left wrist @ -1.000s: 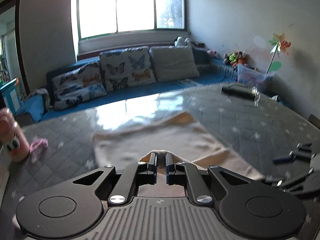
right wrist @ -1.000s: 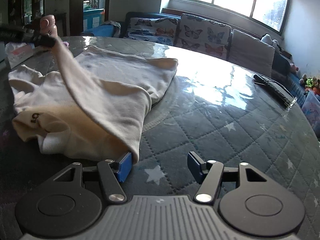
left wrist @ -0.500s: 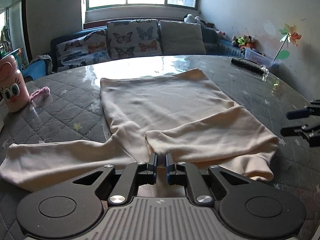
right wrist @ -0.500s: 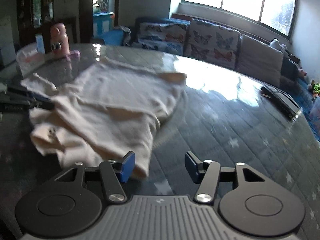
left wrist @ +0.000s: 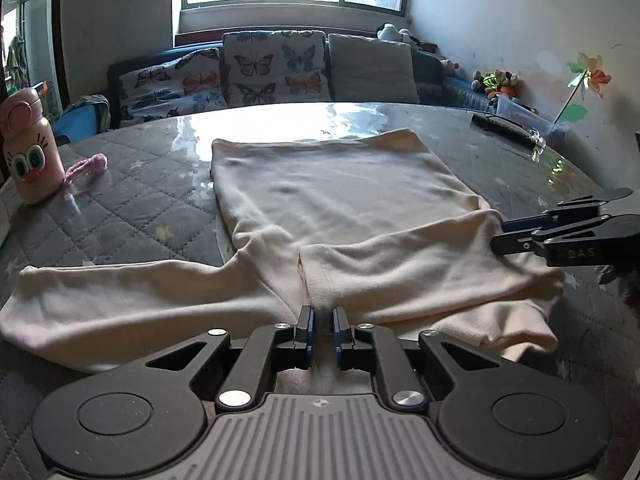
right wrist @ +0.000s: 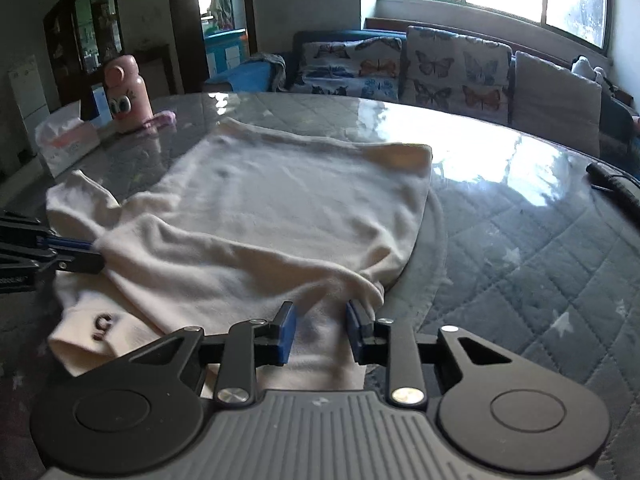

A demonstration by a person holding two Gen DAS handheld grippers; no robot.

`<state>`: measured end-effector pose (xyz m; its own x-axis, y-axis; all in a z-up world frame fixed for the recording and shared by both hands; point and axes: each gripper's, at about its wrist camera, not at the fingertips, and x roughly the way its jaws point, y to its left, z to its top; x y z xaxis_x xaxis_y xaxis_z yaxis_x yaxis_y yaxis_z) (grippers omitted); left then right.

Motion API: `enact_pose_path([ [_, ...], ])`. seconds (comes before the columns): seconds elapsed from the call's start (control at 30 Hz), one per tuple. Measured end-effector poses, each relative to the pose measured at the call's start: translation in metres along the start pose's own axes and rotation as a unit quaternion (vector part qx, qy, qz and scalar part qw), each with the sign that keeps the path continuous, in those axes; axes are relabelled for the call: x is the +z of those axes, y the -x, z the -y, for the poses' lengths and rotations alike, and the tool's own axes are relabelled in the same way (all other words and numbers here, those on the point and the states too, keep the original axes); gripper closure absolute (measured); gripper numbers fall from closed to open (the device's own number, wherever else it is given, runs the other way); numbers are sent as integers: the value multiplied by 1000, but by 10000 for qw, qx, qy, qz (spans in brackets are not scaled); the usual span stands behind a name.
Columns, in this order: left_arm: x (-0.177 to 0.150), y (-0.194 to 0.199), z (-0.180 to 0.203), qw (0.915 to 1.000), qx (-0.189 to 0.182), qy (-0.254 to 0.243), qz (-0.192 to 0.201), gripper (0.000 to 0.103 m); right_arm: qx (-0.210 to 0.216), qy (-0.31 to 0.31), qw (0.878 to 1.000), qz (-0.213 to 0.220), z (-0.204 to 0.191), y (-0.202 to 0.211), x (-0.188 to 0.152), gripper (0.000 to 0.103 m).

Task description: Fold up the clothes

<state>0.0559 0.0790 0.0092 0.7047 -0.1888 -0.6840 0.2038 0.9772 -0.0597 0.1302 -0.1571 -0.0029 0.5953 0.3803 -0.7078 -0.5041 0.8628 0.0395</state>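
Tilting down over the cream garment (left wrist: 340, 208), left fingers (left wrist: 306, 326) open slightly on a fold while right fingers (right wrist: 286, 330) close around its edge.

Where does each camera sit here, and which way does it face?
Left wrist: on the left gripper, facing the window across the cream garment; own fingers pinch cloth, jaws opening.
Right wrist: on the right gripper, facing the doorway corner; own fingers closing around the hem.
Shared: garment, pink bottle, butterfly cushions, each other's gripper.
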Motion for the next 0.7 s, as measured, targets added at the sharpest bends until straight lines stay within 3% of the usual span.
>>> enact_pose_path([
  [0.2, 2, 9, -4, 9999, 80, 0, 84, 88, -23, 112, 9997, 197, 0, 11, 11, 76],
  [0.4, 8, 20, -9, 9994, 173, 116, 274, 86, -27, 86, 9999, 51, 1, -10, 13, 76],
  [0.7, 9, -6, -1, 9999, -25, 48, 153, 86, 2, 387, 9992, 90, -24, -12, 19, 74],
])
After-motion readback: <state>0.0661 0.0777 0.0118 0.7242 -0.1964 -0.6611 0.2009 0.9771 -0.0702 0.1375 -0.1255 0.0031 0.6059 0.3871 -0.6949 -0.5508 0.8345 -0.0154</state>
